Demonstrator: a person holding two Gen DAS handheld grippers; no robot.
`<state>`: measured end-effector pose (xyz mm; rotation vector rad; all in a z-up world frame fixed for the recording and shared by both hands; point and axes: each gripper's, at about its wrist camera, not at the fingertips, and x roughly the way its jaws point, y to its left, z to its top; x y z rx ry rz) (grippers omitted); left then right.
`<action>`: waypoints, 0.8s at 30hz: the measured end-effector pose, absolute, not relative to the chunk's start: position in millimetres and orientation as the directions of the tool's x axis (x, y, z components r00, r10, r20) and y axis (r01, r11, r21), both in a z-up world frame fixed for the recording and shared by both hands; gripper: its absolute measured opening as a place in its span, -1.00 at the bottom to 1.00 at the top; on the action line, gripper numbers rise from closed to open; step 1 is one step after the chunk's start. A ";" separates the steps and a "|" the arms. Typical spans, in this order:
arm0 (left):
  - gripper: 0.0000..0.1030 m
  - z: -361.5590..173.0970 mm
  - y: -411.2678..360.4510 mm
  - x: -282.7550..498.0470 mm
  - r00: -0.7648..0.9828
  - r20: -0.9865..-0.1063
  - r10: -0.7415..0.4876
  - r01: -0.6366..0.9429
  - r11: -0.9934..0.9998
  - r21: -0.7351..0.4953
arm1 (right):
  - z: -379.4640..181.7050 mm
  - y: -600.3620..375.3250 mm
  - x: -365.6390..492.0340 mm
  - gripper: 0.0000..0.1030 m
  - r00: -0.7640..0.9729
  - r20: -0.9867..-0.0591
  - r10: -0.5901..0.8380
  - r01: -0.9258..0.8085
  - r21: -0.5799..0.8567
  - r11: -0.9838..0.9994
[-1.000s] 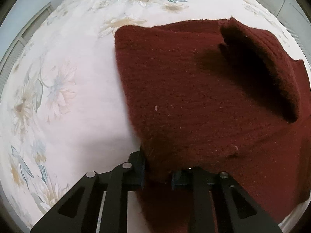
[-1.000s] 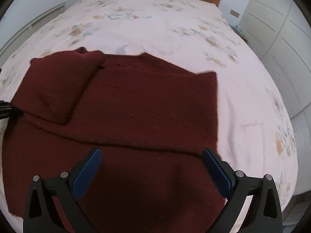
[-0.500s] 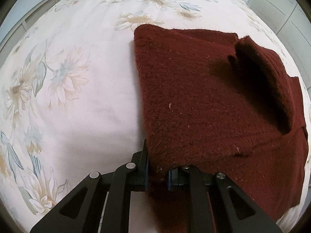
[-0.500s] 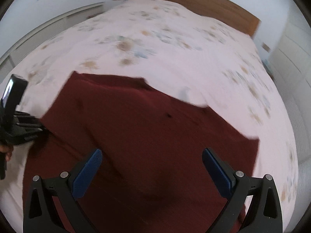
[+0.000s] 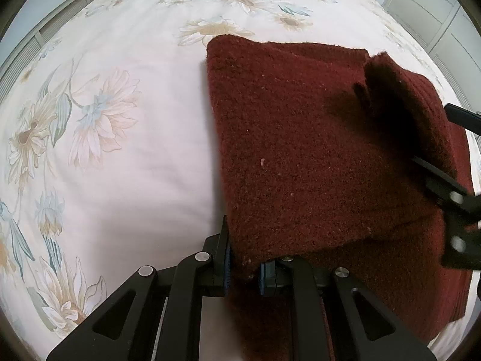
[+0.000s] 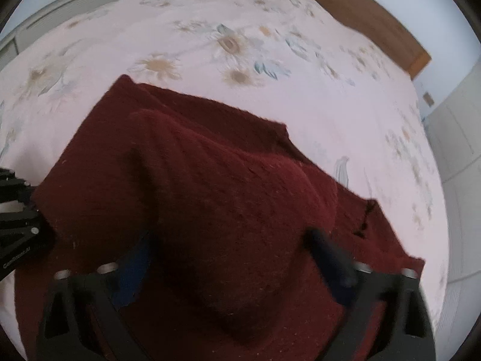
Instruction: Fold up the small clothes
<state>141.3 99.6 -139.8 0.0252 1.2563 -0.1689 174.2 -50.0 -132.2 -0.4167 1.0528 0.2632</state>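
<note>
A dark red knitted garment (image 5: 300,150) lies partly folded on the bed. My left gripper (image 5: 244,266) is shut on its near left edge and holds that layer lifted. In the right wrist view the same garment (image 6: 210,195) fills the middle, with a raised fold bulging between the fingers. My right gripper (image 6: 237,255) is open, its fingers wide apart on either side of that fold. The right gripper also shows at the right edge of the left wrist view (image 5: 451,198), at the garment's right side. The left gripper shows at the left edge of the right wrist view (image 6: 18,225).
The bed has a pale pink sheet with flower print (image 5: 105,120). A wooden headboard (image 6: 375,21) is at the far end. White wardrobe doors (image 6: 457,150) stand to the right, a radiator or wall panel (image 5: 45,30) to the left.
My right gripper has moved down and forward onto the garment, so the fold now lies between its open fingers. My left gripper keeps its hold and has shifted slightly.
</note>
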 end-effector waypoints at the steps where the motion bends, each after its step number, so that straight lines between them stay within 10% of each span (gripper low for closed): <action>1: -0.77 -140.2 98.7 142.2 0.298 -0.948 -0.113 0.140 0.987 -0.074 | -132.7 -56.4 177.2 -0.07 0.457 -0.889 0.020 -0.396 -0.183 0.900; 4: -0.77 -140.8 97.2 144.4 0.296 -0.948 -0.117 0.136 0.988 -0.080 | -126.5 -80.0 179.3 -0.62 0.446 -0.895 0.025 -0.340 -0.143 0.929; 8: -0.77 -139.4 96.3 145.1 0.285 -0.951 -0.124 0.123 0.988 -0.092 | -103.3 -121.6 174.5 -0.68 0.469 -0.881 0.070 -0.240 -0.050 0.969; 20: -0.77 -137.4 89.0 149.5 0.301 -0.945 -0.125 0.115 0.989 -0.094 | -125.0 -235.4 146.8 -0.63 0.400 -0.886 0.235 0.033 0.271 0.962; 24: -0.77 -138.8 83.9 146.3 0.305 -0.948 -0.093 0.131 0.990 -0.055 | -151.0 -246.6 141.8 -0.15 0.367 -0.910 0.191 0.091 0.240 0.967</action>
